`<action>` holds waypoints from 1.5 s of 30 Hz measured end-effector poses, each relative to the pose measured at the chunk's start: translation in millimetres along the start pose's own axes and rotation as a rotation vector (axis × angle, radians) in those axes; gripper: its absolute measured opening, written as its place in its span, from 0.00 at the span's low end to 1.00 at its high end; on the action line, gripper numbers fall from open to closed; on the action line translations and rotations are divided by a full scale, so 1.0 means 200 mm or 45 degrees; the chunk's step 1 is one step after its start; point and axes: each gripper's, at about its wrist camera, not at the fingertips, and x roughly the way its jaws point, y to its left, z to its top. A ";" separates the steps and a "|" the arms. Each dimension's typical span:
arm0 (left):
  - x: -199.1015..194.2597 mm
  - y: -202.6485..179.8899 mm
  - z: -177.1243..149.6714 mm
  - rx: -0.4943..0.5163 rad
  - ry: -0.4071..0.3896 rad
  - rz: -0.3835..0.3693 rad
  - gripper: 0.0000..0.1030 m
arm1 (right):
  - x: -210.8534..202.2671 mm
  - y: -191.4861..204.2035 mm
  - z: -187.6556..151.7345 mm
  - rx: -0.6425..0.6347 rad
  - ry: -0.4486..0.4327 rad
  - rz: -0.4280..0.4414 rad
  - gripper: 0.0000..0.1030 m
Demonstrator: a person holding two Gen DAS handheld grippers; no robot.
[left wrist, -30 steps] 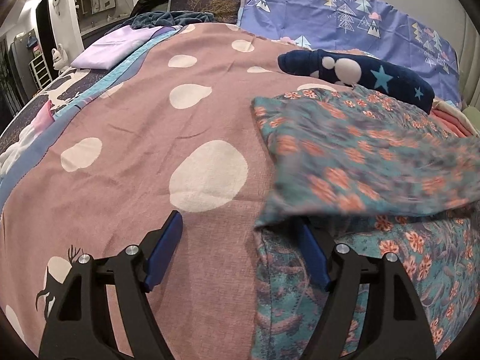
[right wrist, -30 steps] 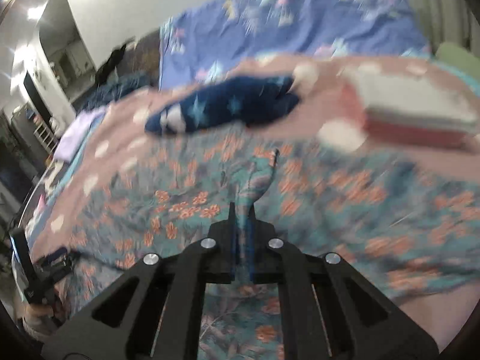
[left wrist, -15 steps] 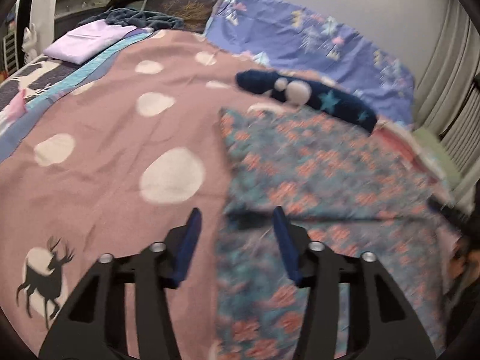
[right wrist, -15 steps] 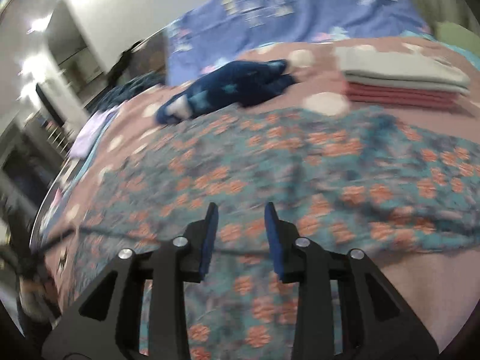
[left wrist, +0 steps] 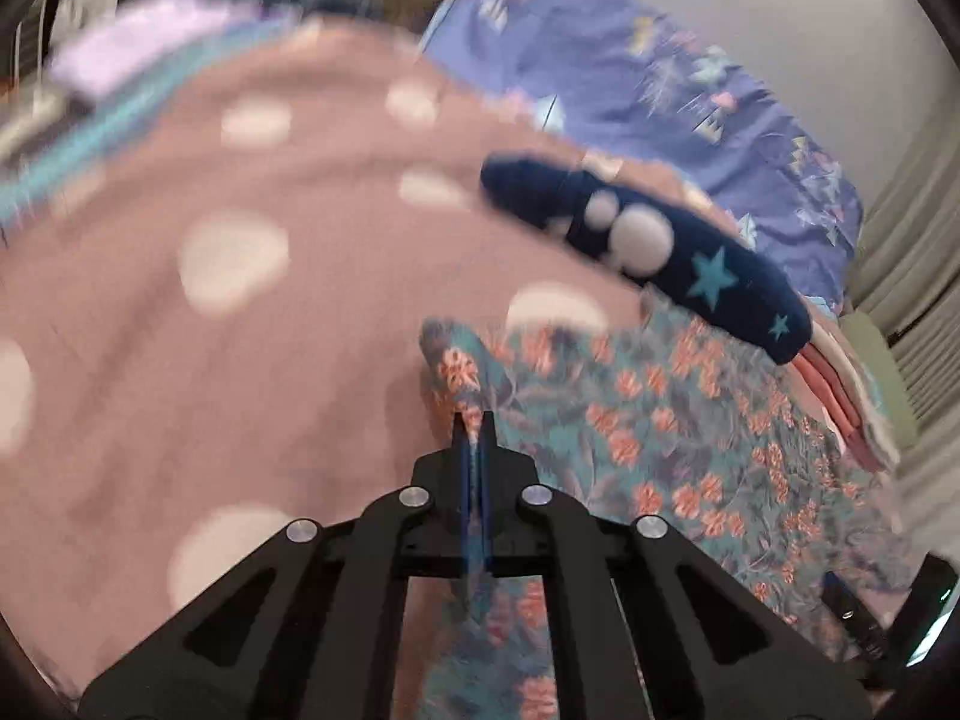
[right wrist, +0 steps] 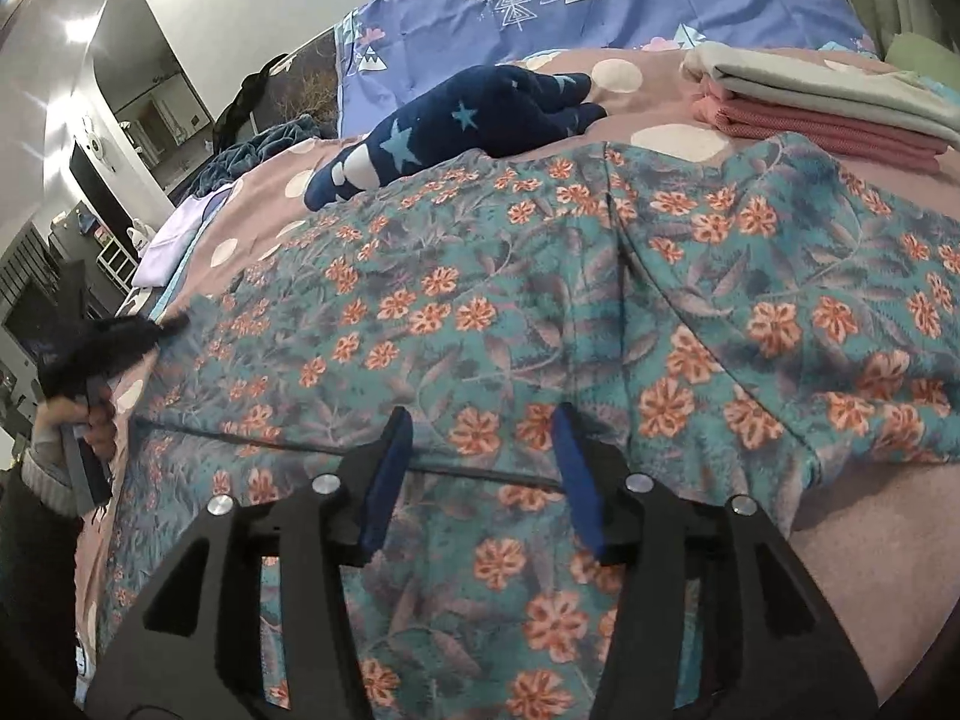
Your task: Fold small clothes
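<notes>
My left gripper (left wrist: 473, 429) is pressed together, pinching a raised corner of the teal floral cotton garment (left wrist: 660, 438); a ridge of the cloth sticks up past the fingertips. Its jaws have just been closing, with fabric between them. Left view is blurred.

My right gripper (right wrist: 483, 429) is spread, blue pads (right wrist: 390, 468) standing apart over a folded edge of the same garment. Its jaws have just been opening; cloth lies under and between them, not clamped.

The garment lies spread across the pink bedspread with pale round spots (right wrist: 870, 546), lower part doubled over itself along a straight crease near my right fingertips.

In the right view my left hand (right wrist: 78, 414) shows at the far left edge of the garment, on its gripper handle.

Beyond the garment:
- dark navy plush piece with light-blue stars and white dots (right wrist: 474, 120), lying on the bedspread, touching the garment's far edge
- stack of folded grey and salmon-pink cloths (right wrist: 822, 102), just beside the garment's far right corner
- purple sheet with tree and mountain print (right wrist: 600, 6) behind
- folded lilac cloth (right wrist: 174, 237) far left on the bed
</notes>
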 end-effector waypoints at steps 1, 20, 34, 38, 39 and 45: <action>-0.03 -0.01 0.00 0.036 -0.036 0.021 0.02 | 0.00 0.00 0.00 -0.001 0.000 0.002 0.50; -0.01 -0.53 -0.40 0.388 0.107 -0.044 0.44 | 0.02 0.05 -0.01 -0.060 0.013 -0.010 0.61; 0.06 -0.61 -0.50 0.506 0.069 0.143 0.54 | -0.81 -0.60 -0.07 0.345 -0.350 -0.300 0.47; 0.07 -0.62 -0.49 0.514 0.074 0.156 0.57 | -1.15 -1.13 -0.22 0.838 -0.477 -0.449 0.48; 0.07 -0.61 -0.49 0.498 0.075 0.142 0.58 | -1.21 -1.24 -0.28 0.964 -0.511 -0.448 0.49; 0.06 -0.61 -0.50 0.497 0.066 0.142 0.59 | -1.25 -1.51 -0.34 1.124 -0.648 -0.393 0.55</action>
